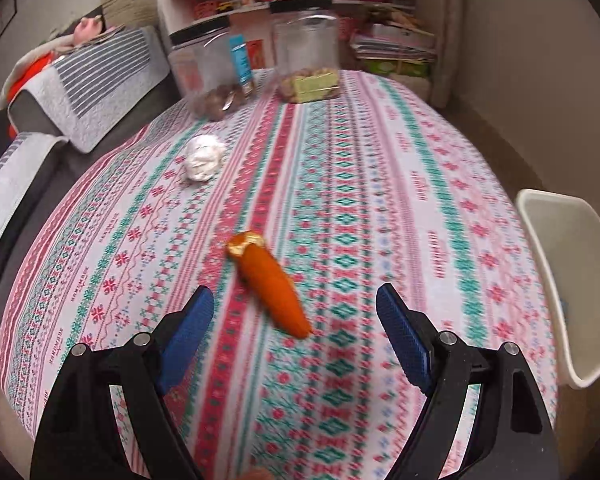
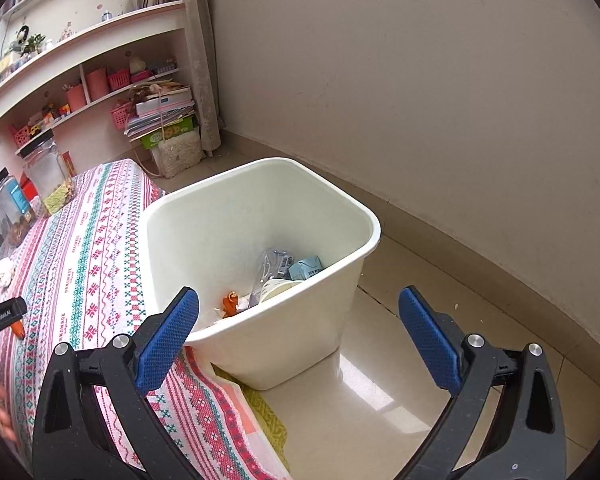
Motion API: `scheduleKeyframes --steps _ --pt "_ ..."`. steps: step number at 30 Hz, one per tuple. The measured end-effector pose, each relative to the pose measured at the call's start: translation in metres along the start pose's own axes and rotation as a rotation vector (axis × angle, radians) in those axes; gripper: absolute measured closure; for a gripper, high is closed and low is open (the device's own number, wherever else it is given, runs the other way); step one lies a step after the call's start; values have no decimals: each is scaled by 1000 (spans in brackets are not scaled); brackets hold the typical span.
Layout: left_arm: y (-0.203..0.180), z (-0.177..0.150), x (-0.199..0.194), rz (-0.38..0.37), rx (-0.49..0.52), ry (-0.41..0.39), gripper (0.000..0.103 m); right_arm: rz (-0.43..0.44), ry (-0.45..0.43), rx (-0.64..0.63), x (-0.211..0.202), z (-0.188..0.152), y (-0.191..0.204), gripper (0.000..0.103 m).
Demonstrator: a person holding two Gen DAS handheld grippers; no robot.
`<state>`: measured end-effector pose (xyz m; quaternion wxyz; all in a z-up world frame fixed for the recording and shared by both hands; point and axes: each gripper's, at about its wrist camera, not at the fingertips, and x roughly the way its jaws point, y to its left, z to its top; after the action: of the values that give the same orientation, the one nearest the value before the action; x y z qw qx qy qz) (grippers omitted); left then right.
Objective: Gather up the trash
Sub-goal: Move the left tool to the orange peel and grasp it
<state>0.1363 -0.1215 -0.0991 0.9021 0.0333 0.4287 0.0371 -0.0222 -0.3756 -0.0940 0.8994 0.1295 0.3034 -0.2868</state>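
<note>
An orange peel piece (image 1: 270, 284) lies on the patterned tablecloth (image 1: 380, 200), just ahead of my left gripper (image 1: 296, 300), which is open and empty above it. A crumpled white paper ball (image 1: 204, 157) lies farther back on the left. The white trash bin (image 2: 260, 216) stands on the floor beside the table; it holds wrappers, a carton and an orange scrap (image 2: 231, 303). My right gripper (image 2: 300, 312) is open and empty, over the bin's near rim. The bin's rim also shows in the left wrist view (image 1: 556, 264). The left gripper's finger (image 2: 2, 316) and the peel's tip (image 2: 19, 329) show in the right wrist view.
Two clear jars with black lids (image 1: 204, 68) (image 1: 306, 52) stand at the table's far end. A sofa with striped cushions (image 1: 96, 84) is left of the table. Shelves (image 2: 92, 80) and stacked papers line the wall behind. Tiled floor (image 2: 380, 400) surrounds the bin.
</note>
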Motion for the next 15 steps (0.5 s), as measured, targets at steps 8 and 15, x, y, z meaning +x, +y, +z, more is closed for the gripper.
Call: scheduleKeyframes --steps 8,15 --pt "15 9 31 30 -54 53 22 -1 4 -24 -1 1 6 7" --pt "18 9 38 -29 -27 61 53 10 -4 -54 -5 3 23 7"
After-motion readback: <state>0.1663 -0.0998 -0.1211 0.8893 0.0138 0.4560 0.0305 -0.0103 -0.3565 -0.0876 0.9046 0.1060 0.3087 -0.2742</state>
